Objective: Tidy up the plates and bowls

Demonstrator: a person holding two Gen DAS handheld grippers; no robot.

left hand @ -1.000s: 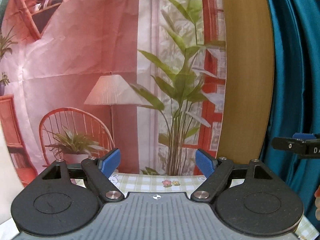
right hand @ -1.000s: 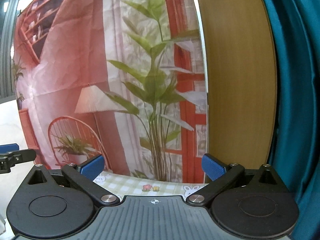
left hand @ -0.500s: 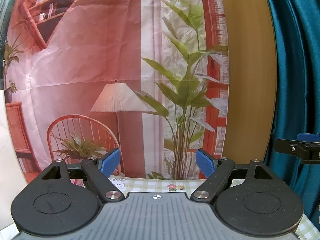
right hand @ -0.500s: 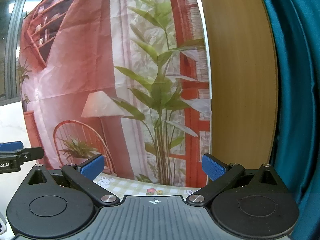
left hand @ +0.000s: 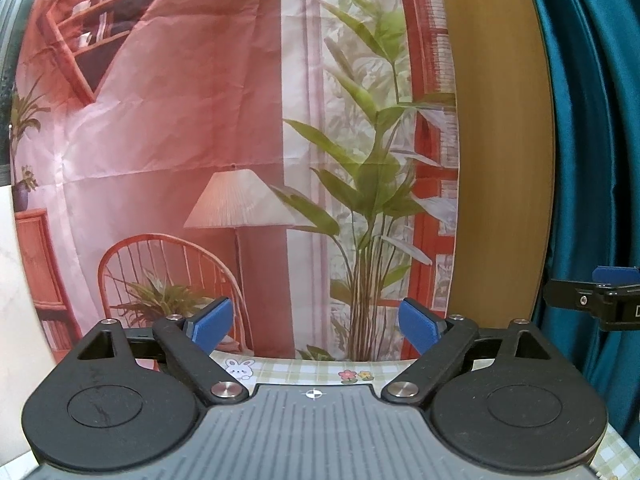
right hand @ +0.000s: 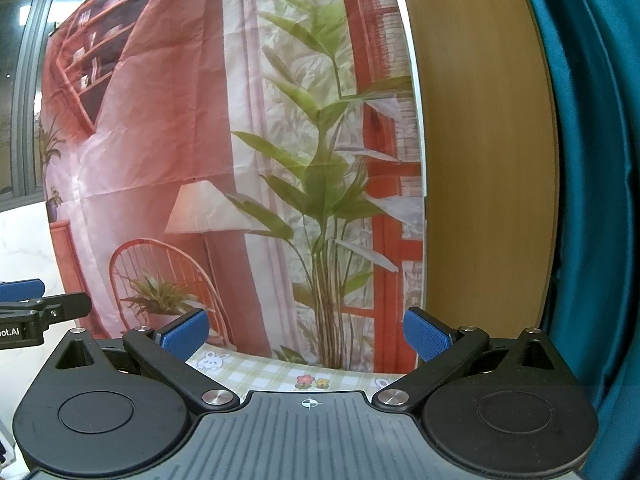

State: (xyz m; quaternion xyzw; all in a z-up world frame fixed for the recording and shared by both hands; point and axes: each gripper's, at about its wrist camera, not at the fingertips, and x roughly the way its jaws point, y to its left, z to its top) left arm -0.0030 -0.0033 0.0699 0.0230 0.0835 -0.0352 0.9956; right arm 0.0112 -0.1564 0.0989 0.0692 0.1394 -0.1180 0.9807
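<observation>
Left gripper [left hand: 316, 322] jaws opening, nothing between them. Right gripper [right hand: 306, 334] jaws wide apart, empty. Checked tabletop [right hand: 260, 372] at bottom centre, printed backdrop [left hand: 180, 120] behind.

Two grippers side by side over a table, facing a hanging backdrop.

The left gripper [left hand: 316, 322] sits just above the near part of the tablecloth [left hand: 296, 368], its jaws opening with nothing between them; the right gripper [right hand: 306, 338] is level with it on its right, jaws wide apart around nothing. Each one shows at the edge of the other's view. Beyond the table's far edge hangs the backdrop [left hand: 224, 112], which fills the left and middle of both views. To the right of the backdrop stands a wooden panel [left hand: 500, 160], and to the right of that panel hangs a curtain [left hand: 592, 120]. A wall [right hand: 24, 248] lies left of the backdrop.
</observation>
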